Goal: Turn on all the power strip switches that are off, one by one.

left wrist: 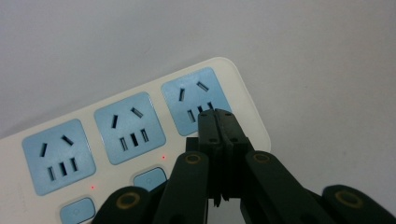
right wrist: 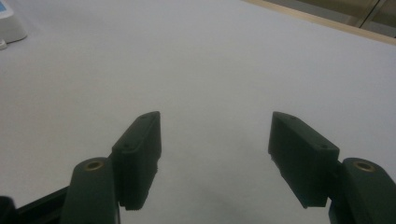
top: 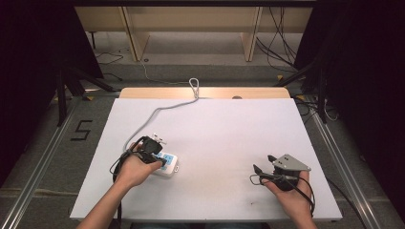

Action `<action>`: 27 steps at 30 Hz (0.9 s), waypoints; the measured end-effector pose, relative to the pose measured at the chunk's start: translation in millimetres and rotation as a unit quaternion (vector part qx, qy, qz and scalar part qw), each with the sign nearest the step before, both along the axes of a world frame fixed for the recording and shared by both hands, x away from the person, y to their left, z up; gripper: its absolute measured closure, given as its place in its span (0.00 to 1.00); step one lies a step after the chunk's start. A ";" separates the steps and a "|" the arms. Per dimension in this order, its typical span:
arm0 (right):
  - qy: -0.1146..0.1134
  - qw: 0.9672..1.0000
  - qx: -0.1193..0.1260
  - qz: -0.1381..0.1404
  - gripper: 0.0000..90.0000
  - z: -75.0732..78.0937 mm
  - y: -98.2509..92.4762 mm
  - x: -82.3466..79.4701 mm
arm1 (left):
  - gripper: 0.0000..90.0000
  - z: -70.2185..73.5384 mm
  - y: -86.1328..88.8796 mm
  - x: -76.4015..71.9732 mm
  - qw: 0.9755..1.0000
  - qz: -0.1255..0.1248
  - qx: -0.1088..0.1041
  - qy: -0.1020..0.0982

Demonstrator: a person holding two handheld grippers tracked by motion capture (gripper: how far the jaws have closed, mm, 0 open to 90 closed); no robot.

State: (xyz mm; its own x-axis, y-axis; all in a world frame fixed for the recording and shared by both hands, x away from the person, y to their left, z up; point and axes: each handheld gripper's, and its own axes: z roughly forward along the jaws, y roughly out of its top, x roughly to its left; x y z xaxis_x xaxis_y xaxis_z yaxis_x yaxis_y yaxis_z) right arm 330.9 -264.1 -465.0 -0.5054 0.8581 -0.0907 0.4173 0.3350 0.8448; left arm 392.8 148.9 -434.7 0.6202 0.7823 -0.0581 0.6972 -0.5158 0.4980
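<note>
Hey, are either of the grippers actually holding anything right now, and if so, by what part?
Nothing is held. The left gripper is shut with nothing between its jaws, its tip over the power strip. The right gripper is open above the bare table.

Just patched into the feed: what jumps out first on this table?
The white power strip with blue sockets at the table's near left, its grey cable running off the far edge. The left gripper is shut, tips over the end socket. The right gripper is open above the bare white tabletop at near right.
</note>
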 end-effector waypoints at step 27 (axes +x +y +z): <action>0.001 1.000 0.003 -0.003 0.39 0.2 -1.6 -0.1 | 0.57 10.9 16.3 -6.2 0.994 -0.018 -0.082 -0.073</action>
